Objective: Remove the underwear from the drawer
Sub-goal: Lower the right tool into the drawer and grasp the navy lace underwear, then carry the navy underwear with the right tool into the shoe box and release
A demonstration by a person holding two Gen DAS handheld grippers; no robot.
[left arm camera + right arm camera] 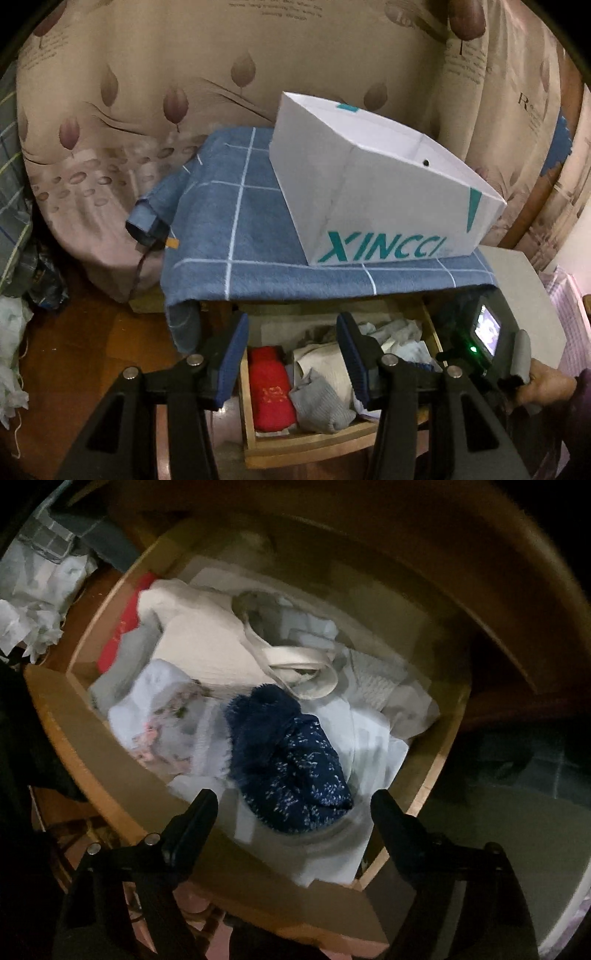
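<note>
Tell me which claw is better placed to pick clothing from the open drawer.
Right. The right claw points down into the drawer, open around the dark blue garment. The left claw looks in from farther back.

The white box (373, 192) reads "XINCCI" in teal.

Dim, warm indoor light, brightest on the white box (373, 192) beyond the fingers (232, 354). Strong fisheye bending, black corners. Motion-smeared over the drawer (122, 775); clothes (207, 646) past the fingers soft, deep shadow toward both sides.
</note>
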